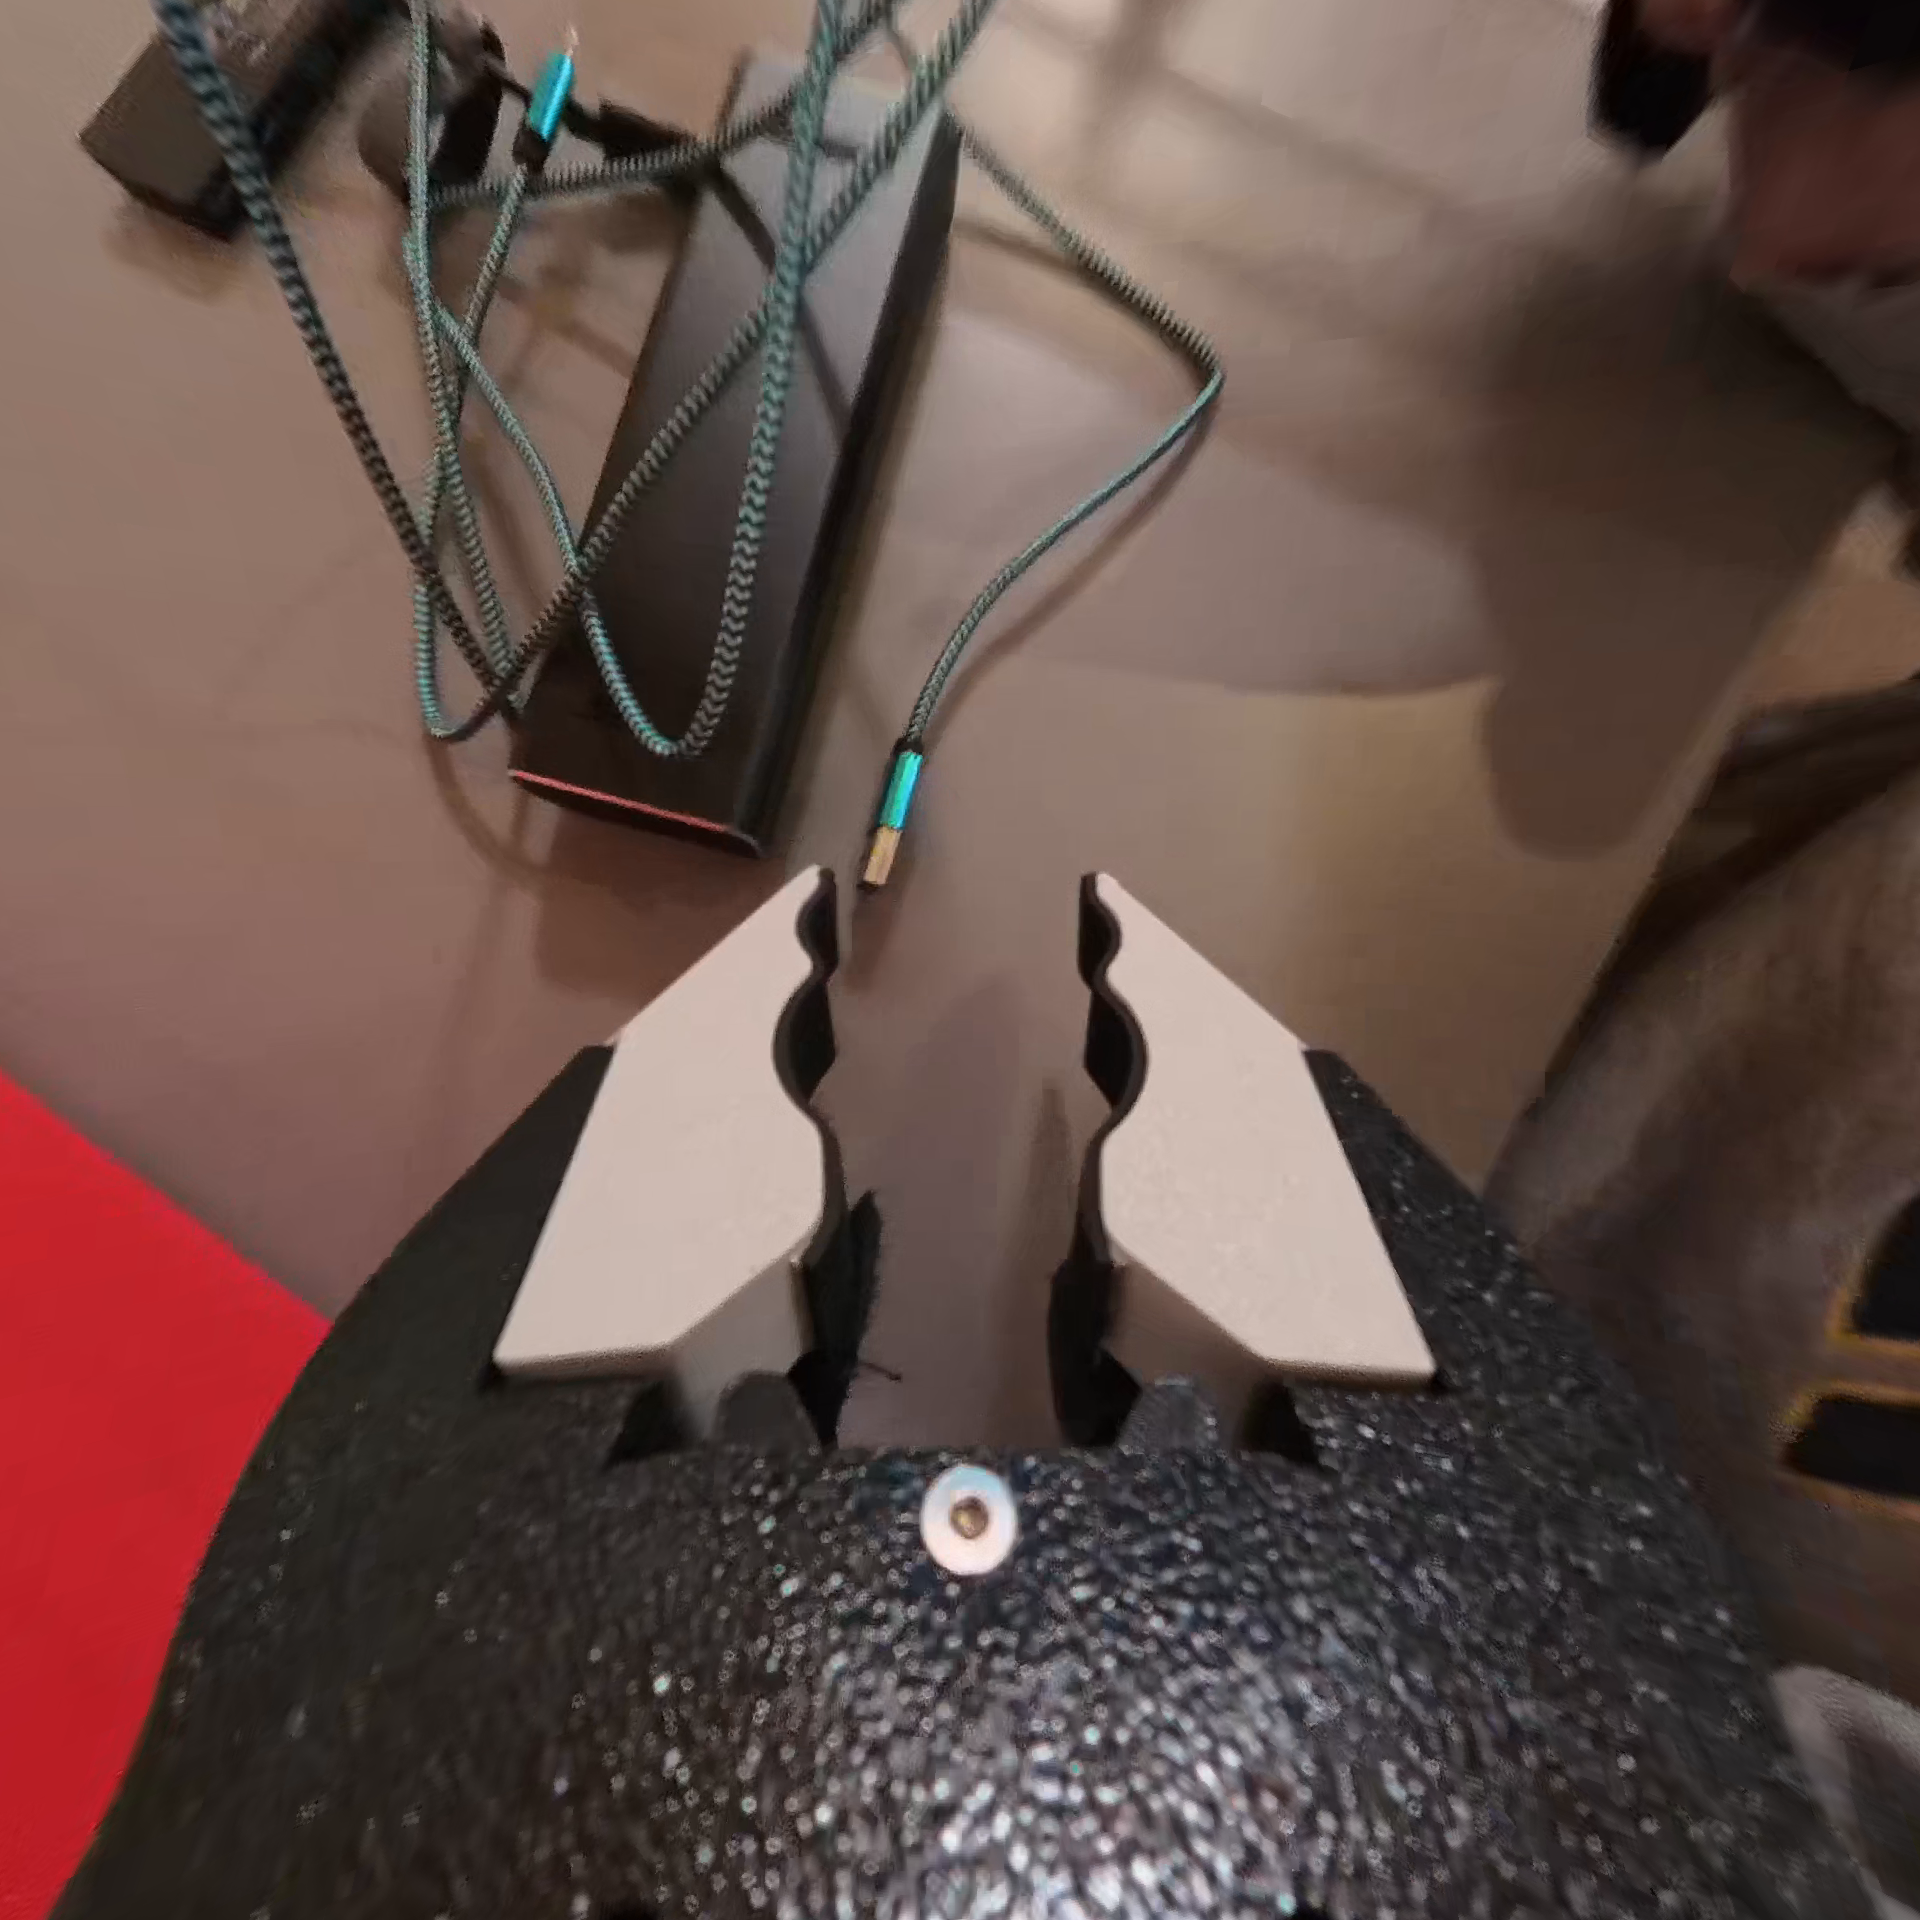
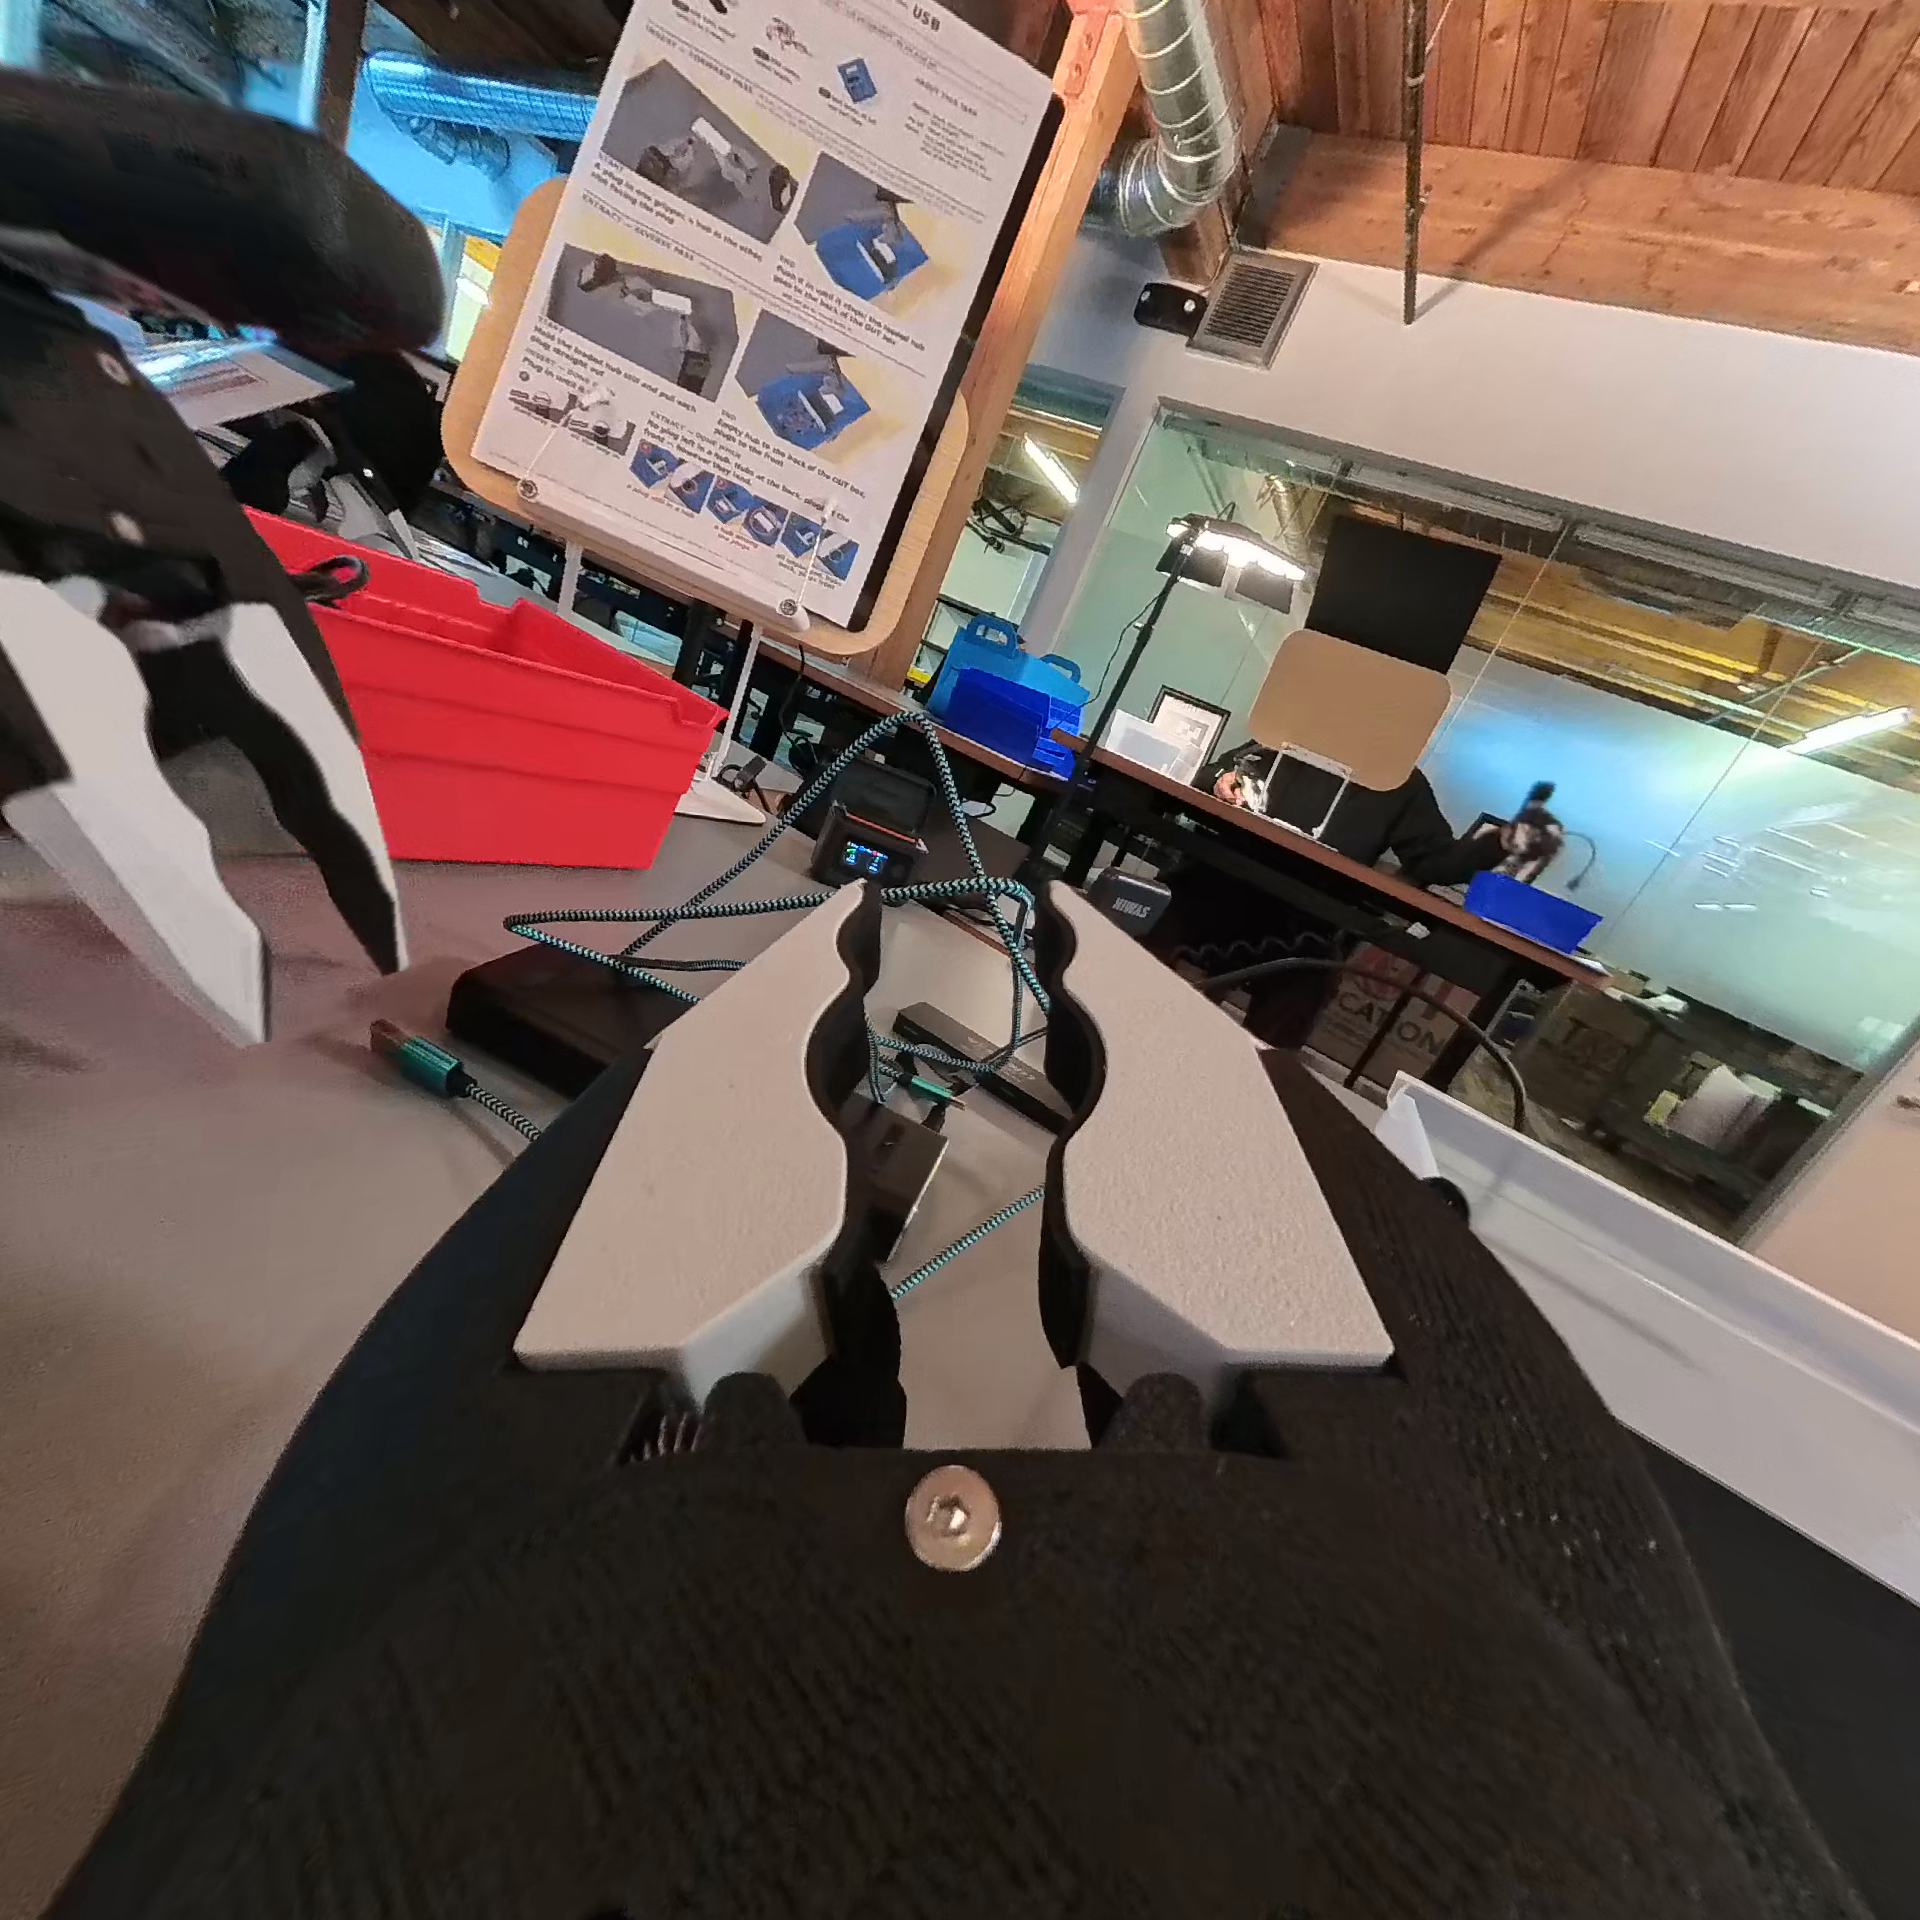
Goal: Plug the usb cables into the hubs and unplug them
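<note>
On grey table [image 1: 260, 623]: loose USB plug [image 1: 894, 816], rigid teal shell, limp braided cable; grasp at shell. Left gripper [image 1: 956, 894] spread, empty; right gripper [image 2: 956, 914] likewise.

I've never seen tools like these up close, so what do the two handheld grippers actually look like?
Both look alike. The left gripper has a rough, speckled black body with a silver screw at its middle, and two pale grey wedge-shaped fingers whose inner edges are wavy and lined in black. The right gripper has the same grey fingers and screw on a ridged black body. No sleeves or hands show.
</note>
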Demonstrator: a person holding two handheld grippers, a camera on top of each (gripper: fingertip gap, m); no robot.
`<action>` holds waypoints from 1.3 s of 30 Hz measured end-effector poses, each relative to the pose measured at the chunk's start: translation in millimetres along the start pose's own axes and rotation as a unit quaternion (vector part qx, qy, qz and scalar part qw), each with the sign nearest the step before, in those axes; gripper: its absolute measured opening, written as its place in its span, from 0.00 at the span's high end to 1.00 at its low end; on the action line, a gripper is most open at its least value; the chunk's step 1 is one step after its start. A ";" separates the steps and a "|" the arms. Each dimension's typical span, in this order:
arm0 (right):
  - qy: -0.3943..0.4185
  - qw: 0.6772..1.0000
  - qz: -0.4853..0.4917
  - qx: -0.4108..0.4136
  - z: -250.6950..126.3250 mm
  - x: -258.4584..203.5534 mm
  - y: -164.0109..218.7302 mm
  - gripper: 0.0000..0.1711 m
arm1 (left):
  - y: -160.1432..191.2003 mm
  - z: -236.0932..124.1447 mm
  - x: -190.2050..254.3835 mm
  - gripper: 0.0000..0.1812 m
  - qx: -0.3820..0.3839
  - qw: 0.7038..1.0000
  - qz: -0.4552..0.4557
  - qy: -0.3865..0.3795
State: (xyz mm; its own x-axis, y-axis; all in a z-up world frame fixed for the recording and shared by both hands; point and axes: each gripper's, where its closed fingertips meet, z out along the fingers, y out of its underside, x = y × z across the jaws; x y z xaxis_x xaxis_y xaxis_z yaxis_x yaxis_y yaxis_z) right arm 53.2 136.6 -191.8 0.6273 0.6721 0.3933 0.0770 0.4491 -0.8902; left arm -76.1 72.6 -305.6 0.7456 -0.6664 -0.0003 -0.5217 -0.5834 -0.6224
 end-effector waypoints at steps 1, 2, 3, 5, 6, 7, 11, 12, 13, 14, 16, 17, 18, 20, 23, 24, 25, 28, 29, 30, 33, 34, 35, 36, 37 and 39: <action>-0.001 1.000 0.001 -0.001 0.1 0.0 0.4 0.84 | 3.7 4.0 -5.4 0.77 -0.018 0.999 0.021 -0.023; -0.001 1.000 0.002 -0.002 0.3 0.0 0.5 0.84 | 5.4 7.6 -8.9 0.79 -0.032 0.998 0.042 -0.041; -0.002 1.000 0.002 -0.002 0.3 -0.2 0.6 0.84 | 5.4 10.9 -11.7 0.80 -0.039 0.996 0.059 -0.055; -0.003 1.000 0.002 -0.003 0.4 -0.6 0.8 0.84 | 4.2 16.5 -17.0 0.84 -0.045 0.993 0.077 -0.073; -0.004 1.000 0.002 -0.004 0.5 -0.9 1.1 0.84 | 4.5 19.3 -18.1 0.85 -0.049 0.993 0.078 -0.072; -0.006 1.000 0.001 -0.004 0.6 -1.4 1.2 0.83 | 4.7 22.0 -18.8 0.86 -0.052 0.993 0.078 -0.069; -0.039 0.999 0.009 0.005 0.4 -11.6 -1.9 0.82 | 3.5 28.0 -13.8 0.94 -0.055 0.994 0.084 -0.042; -0.054 0.998 0.011 0.009 0.3 -16.3 -3.1 0.81 | 3.9 27.3 -13.2 0.96 -0.059 0.993 0.094 -0.044; -0.073 0.997 0.010 0.011 0.1 -22.6 -3.9 0.81 | 2.7 25.9 -13.4 0.98 -0.058 0.990 0.119 -0.057; -0.096 0.995 0.008 0.012 -0.5 -30.8 -4.8 0.81 | -0.5 23.7 -12.7 0.98 -0.053 0.983 0.157 -0.074; -0.129 0.991 -0.007 0.020 -2.5 -45.0 -8.6 0.82 | -11.2 18.0 -3.2 0.98 -0.029 0.965 0.243 -0.098; -0.144 0.989 -0.022 0.024 -3.8 -52.9 -9.9 0.82 | -18.4 14.1 2.9 0.98 -0.011 0.952 0.283 -0.112; -0.164 0.986 -0.036 0.025 -5.3 -62.1 -10.2 0.82 | -25.9 9.5 8.1 0.98 0.008 0.939 0.319 -0.128; -0.206 0.977 -0.059 0.018 -8.0 -81.7 -7.5 0.83 | -36.0 0.2 15.8 0.98 0.032 0.919 0.362 -0.156; -0.259 0.961 -0.097 -0.007 -11.2 -107.6 3.9 0.82 | -42.1 -9.1 25.4 0.98 0.050 0.904 0.390 -0.166; -0.266 0.957 -0.112 -0.018 -10.8 -112.9 8.7 0.82 | -43.1 -11.1 28.9 0.98 0.055 0.902 0.396 -0.164; -0.267 0.954 -0.131 -0.031 -9.7 -116.4 14.4 0.82 | -44.4 -12.8 33.1 0.98 0.060 0.900 0.400 -0.159; -0.264 0.944 -0.193 -0.047 -8.6 -124.7 24.5 0.85 | -47.6 -16.6 42.9 0.98 0.072 0.899 0.407 -0.146; -0.260 0.942 -0.209 -0.045 -8.5 -126.4 25.1 0.86 | -47.9 -17.2 44.6 0.98 0.071 0.898 0.410 -0.144; -0.253 0.940 -0.224 -0.043 -7.9 -126.1 25.2 0.88 | -46.8 -16.7 45.0 0.98 0.065 0.897 0.412 -0.144; -0.241 0.940 -0.238 -0.041 -6.2 -123.9 26.2 0.95 | -44.8 -14.0 46.5 0.98 0.055 0.896 0.417 -0.141; -0.242 0.940 -0.238 -0.040 -6.1 -124.1 25.9 0.95 | -45.5 -13.5 48.6 0.98 0.060 0.896 0.419 -0.136; -0.241 0.940 -0.239 -0.037 -5.9 -124.5 25.2 0.94 | -47.3 -13.9 51.1 0.98 0.069 0.895 0.421 -0.131; -0.241 0.939 -0.241 -0.034 -6.0 -125.1 24.4 0.95 | -48.4 -14.5 53.1 0.98 0.074 0.896 0.420 -0.126; -0.236 0.940 -0.244 -0.032 -5.5 -124.5 23.6 0.95 | -48.1 -14.4 53.4 0.98 0.071 0.896 0.420 -0.123; -0.240 0.940 -0.240 -0.040 -4.9 -124.9 25.5 0.97 | -47.6 -12.6 52.5 0.98 0.063 0.900 0.415 -0.120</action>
State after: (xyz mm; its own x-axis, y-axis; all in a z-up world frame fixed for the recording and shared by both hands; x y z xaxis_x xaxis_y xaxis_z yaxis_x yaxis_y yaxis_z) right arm -19.3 61.2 -264.7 0.0853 0.6009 0.7948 0.3322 0.7349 -0.5913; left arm -17.4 59.5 -266.1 0.1962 -0.7207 -0.6649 -0.9004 0.1361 -0.4132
